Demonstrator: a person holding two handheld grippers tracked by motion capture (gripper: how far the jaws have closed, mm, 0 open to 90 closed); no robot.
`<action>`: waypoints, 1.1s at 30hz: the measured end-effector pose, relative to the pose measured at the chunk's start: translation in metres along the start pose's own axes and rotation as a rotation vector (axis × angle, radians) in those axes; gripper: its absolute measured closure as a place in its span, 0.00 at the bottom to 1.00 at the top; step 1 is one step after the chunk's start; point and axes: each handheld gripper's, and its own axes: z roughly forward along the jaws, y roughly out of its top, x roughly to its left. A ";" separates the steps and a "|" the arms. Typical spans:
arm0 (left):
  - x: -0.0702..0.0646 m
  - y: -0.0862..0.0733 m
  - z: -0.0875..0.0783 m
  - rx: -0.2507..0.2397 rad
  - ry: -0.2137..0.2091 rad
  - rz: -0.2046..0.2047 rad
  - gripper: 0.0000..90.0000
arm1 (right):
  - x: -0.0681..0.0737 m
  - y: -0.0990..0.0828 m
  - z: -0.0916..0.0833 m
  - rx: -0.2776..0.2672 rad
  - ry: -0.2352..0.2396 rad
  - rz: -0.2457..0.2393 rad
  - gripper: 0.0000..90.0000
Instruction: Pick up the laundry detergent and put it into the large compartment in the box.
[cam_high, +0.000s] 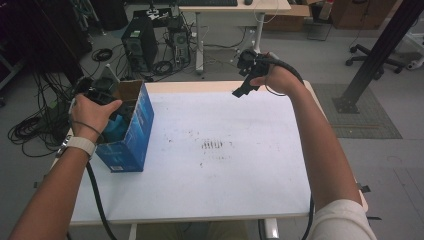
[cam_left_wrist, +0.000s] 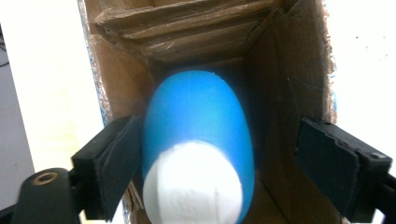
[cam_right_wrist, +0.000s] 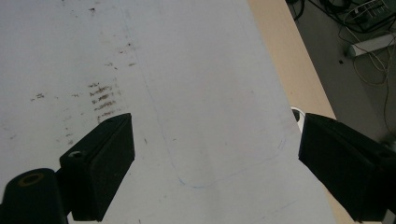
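One blue-and-white egg-shaped object (cam_left_wrist: 198, 149) stands inside the single open blue cardboard box (cam_high: 131, 131) at the worktop's (cam_high: 220, 165) left edge, between the jaws of the left gripper (cam_left_wrist: 219, 158); these stand wide, the left pad right beside the object and the right pad well clear, so nothing is gripped. The left hand (cam_high: 92, 112) reaches down into the box from above. The right gripper (cam_right_wrist: 215, 168), jaws wide and empty, is held raised over the far right of the worktop.
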 end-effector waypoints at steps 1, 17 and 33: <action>0.001 0.000 -0.001 -0.005 -0.003 0.000 0.15 | 0.000 0.000 0.000 -0.004 -0.001 0.001 0.12; -0.001 -0.004 -0.018 -0.024 -0.022 0.024 0.12 | 0.004 0.000 -0.006 -0.006 -0.006 0.001 0.12; -0.014 -0.004 -0.043 -0.035 -0.010 0.083 0.12 | 0.007 -0.001 -0.011 -0.004 -0.008 0.001 0.12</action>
